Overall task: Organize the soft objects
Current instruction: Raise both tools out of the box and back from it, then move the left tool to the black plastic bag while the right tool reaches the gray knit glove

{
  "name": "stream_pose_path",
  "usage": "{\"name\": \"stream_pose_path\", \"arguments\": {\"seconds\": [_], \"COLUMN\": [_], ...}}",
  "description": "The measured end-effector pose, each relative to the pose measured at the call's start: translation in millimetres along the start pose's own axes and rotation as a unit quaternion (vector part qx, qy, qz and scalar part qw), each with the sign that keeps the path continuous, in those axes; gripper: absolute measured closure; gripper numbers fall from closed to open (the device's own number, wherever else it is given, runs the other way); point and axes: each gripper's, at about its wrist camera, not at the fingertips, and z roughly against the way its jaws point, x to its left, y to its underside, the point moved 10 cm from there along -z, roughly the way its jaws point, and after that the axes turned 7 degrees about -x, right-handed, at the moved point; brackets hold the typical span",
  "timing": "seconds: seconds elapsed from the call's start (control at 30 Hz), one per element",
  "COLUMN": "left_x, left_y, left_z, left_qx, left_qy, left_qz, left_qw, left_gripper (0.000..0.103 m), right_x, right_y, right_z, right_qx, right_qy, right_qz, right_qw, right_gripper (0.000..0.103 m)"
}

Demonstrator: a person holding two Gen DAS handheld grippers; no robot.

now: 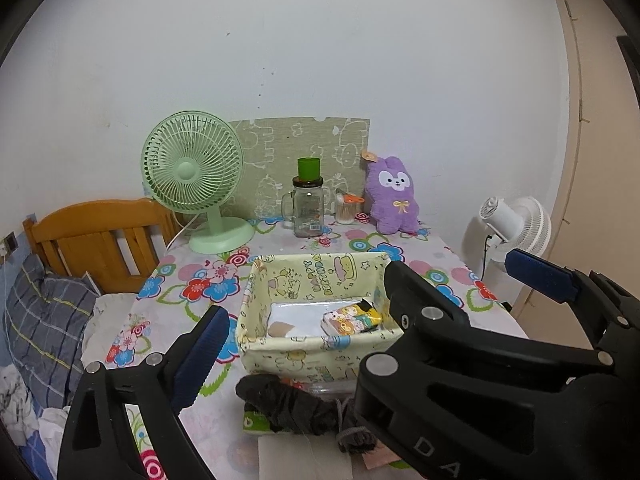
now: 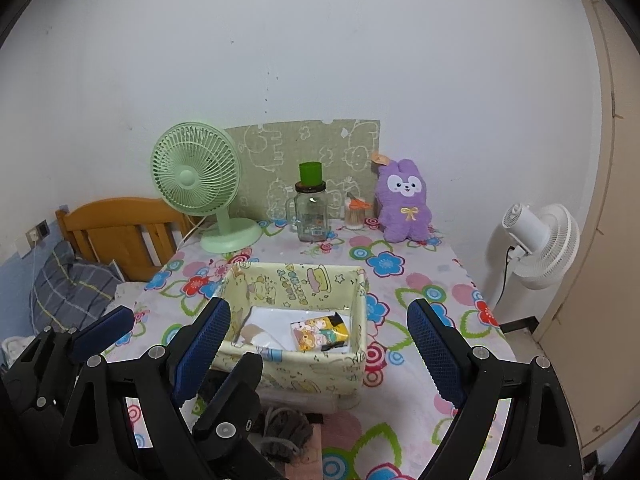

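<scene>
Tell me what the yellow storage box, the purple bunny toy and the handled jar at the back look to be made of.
Storage box: seemingly printed fabric, matte; its walls sag and crease, and the rim bows.
Bunny toy: plush, fuzzy pile with a soft outline, stitched face and a small yellow bow.
Jar: clear glass or hard plastic, glossy; the tablecloth shows through it. The dark lid and green cup on top look like plastic.
</scene>
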Motion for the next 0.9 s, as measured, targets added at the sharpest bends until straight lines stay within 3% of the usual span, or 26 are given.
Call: {"name": "stream_pose_path", "arguments": {"seconds": [0.5,0.9], "left_x": [-0.3,7.3], "left_y": [22.5,61.8], "left_z": [23.1,13.2], "left_qx": [-0.008,0.003], "left_qy": [-0.008,-0.022], "left_qz": [-0.001,0.004], "left_qw": [0.9999,0.9997], "left_gripper": [0.006,0.006], "right_x": [6.1,11.3], "right_y": [24.1,67.1], "right_z": [22.7,10.4], "right_qx": [0.004,0.021], "right_qy": [-0.011,-0.017], "right_qz": [0.004,-0.006], "right_qw": [1.0,1.0], "right_gripper": [0.011,0.011]}}
